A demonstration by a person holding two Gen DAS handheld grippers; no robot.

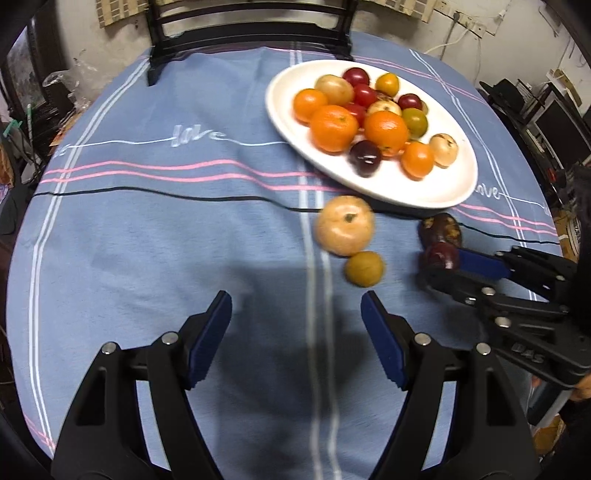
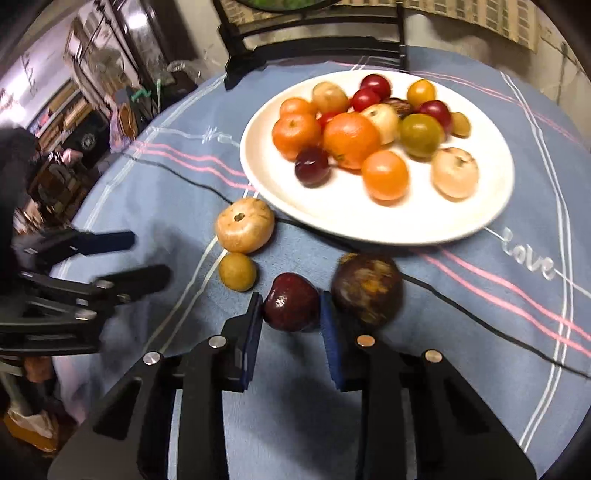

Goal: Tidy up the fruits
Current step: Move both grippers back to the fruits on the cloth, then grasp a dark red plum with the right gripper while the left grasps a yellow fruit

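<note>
Covering the round table, a blue cloth with pink, white and black stripes runs out of frame at every edge; the "love" lettering is blurred and partly under the plate. A black chair stands at the far side, its top cut off.

White oval plate: holds a heap of oranges, red and dark plums, pale and greenish fruits. Several overlap, so a count is not reliable; the rear ones are half hidden.

Left gripper: jaws apart, nothing between the blue pads, only bare cloth below. Its body is cut off at the bottom edge.

Right gripper: jaws drawn in on a dark red plum that sits on the cloth; both pads appear to touch its sides. From the left wrist view the plum is largely masked by the finger.

Loose fruit on the cloth, near the plate's front rim:
- pale peach-coloured fruit, stem up, motion-blurred;
- mottled dark fruit, just beside the right pad, lower part hidden;
- small yellow-green fruit, touching the pale one.
</note>
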